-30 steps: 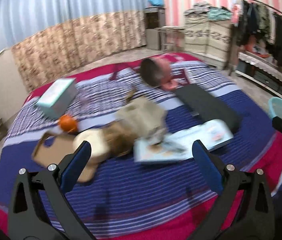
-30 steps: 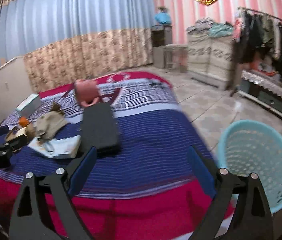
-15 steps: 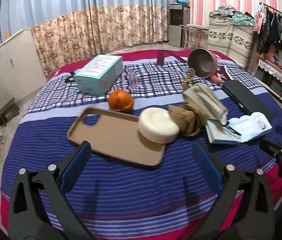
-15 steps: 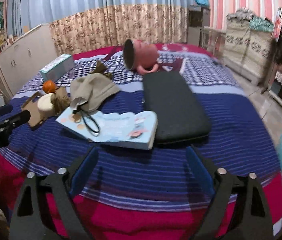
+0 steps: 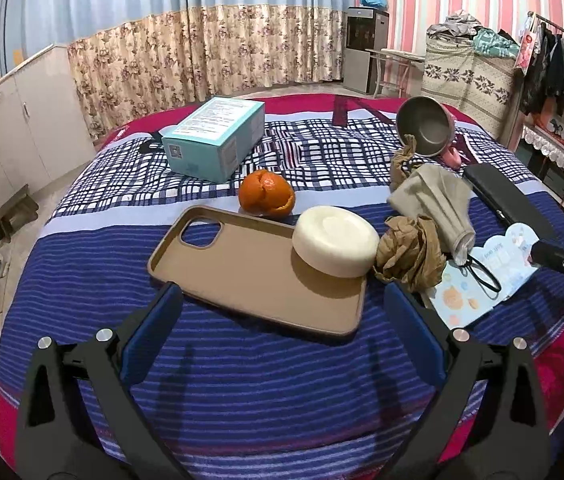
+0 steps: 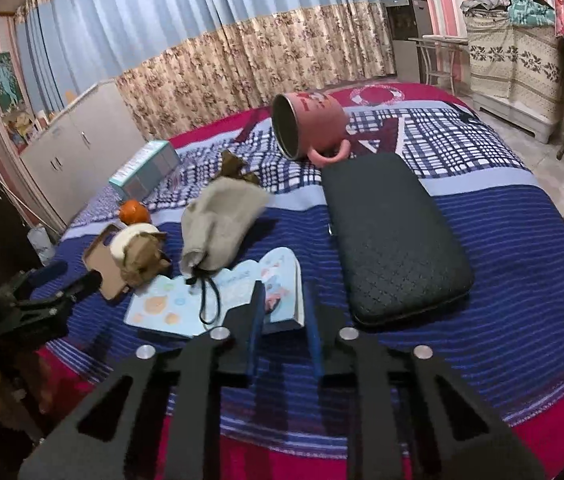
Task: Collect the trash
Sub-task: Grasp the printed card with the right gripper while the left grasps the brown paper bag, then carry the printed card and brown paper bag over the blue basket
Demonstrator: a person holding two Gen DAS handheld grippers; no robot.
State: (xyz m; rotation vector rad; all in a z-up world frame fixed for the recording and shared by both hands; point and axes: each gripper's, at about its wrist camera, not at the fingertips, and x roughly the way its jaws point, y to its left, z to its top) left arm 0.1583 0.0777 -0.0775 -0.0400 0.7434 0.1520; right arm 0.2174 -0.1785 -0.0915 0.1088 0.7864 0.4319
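The left gripper (image 5: 282, 304) was wide open and empty over the phone case (image 5: 258, 268), near the orange peel (image 5: 268, 193) and crumpled brown paper (image 5: 409, 254) to pick up, while the right gripper (image 6: 283, 312) had just been closing on nothing above the little book (image 6: 218, 296).

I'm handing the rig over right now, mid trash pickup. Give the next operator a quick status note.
Left gripper: open, empty, above the phone case.
Right gripper: jaws just narrowed, a small gap left, nothing between them, near the booklet.
Trash on the bed: orange peel, crumpled brown paper.
Done: nothing picked up yet.
Left: grab both and bin them.
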